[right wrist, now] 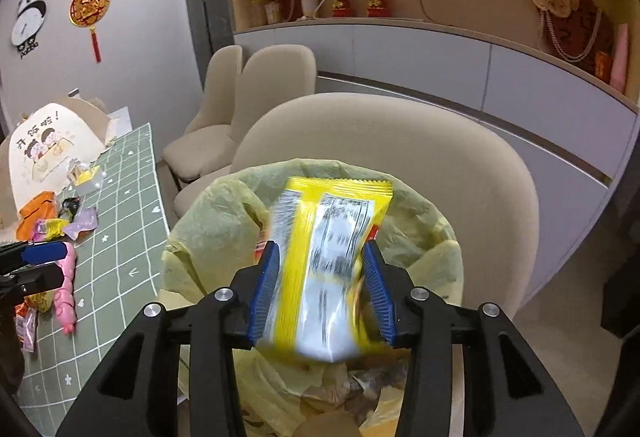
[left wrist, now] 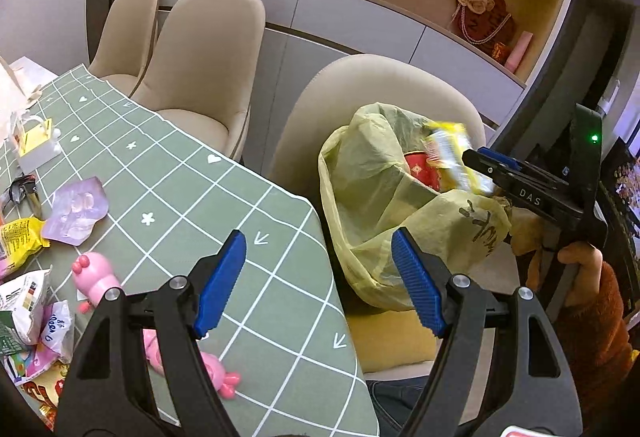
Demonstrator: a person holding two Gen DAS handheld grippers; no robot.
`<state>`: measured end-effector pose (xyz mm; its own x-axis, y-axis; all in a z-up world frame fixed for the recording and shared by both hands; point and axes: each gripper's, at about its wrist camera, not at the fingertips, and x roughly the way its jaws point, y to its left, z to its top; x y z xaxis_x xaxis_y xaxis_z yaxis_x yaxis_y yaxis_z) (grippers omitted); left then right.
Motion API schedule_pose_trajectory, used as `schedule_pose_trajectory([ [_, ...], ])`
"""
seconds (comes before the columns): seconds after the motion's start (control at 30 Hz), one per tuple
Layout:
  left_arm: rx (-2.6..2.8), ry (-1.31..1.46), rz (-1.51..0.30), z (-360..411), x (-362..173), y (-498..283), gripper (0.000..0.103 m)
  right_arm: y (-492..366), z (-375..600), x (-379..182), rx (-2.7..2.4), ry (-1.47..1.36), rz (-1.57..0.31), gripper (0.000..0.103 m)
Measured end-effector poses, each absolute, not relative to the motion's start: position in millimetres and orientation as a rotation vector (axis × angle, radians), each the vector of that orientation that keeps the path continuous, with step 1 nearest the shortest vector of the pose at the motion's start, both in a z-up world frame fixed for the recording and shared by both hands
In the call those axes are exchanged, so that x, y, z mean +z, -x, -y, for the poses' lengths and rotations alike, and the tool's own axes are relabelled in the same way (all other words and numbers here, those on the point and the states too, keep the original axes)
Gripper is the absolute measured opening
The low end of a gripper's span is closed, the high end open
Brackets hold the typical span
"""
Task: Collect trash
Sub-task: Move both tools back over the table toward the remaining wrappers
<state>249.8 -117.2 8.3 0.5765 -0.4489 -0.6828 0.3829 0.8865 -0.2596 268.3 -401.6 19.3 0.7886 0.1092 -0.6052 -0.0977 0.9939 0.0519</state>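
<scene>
A yellow snack wrapper (right wrist: 328,257) sits between the blue pads of my right gripper (right wrist: 320,281), over the mouth of a yellow trash bag (right wrist: 208,221) on a beige chair; the jaws stand apart and the wrapper is motion-blurred, so whether it is gripped is unclear. In the left wrist view the right gripper (left wrist: 476,157) holds the wrapper (left wrist: 452,157) over the bag (left wrist: 360,165), which holds a red cup (left wrist: 420,169). My left gripper (left wrist: 318,281) is open and empty above the table's corner. Several wrappers (left wrist: 76,211) lie at the table's left.
A green checked tablecloth (left wrist: 192,189) covers the table. A pink toy (left wrist: 96,277) lies near my left fingers. Beige chairs (left wrist: 200,57) stand behind the table, and a paper bag (right wrist: 48,149) stands at its far end. Cabinets and shelves line the back wall.
</scene>
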Motion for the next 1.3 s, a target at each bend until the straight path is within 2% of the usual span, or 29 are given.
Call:
schedule_pose_trajectory([
  [0.13,-0.48,0.078,-0.821,114,8,-246,0.071,-257,397,27,0.086,0.004,-0.629,0.047],
  [0.47,-0.349,0.056,-0.753,41,20,-209,0.071,-196,346,57,0.12,0.024,-0.537,0.047],
  [0.6,-0.267,0.05,-0.732,-5,21,-187,0.071,-174,308,53,0.25,-0.006,-0.499,0.057],
  [0.83,-0.074,0.077,-0.722,-109,18,-155,0.071,-158,232,20,0.403,0.071,-0.601,0.057],
  [1.0,0.016,0.195,-0.736,-176,10,-138,0.071,-161,184,-5,0.488,0.071,-0.692,0.057],
  [1.1,0.017,0.19,-0.767,-188,8,-136,0.071,-160,156,-20,0.565,0.055,-0.757,0.057],
  [1.3,-0.024,0.242,-0.815,-191,-3,-139,0.071,-144,99,-34,0.576,0.174,-0.762,0.057],
])
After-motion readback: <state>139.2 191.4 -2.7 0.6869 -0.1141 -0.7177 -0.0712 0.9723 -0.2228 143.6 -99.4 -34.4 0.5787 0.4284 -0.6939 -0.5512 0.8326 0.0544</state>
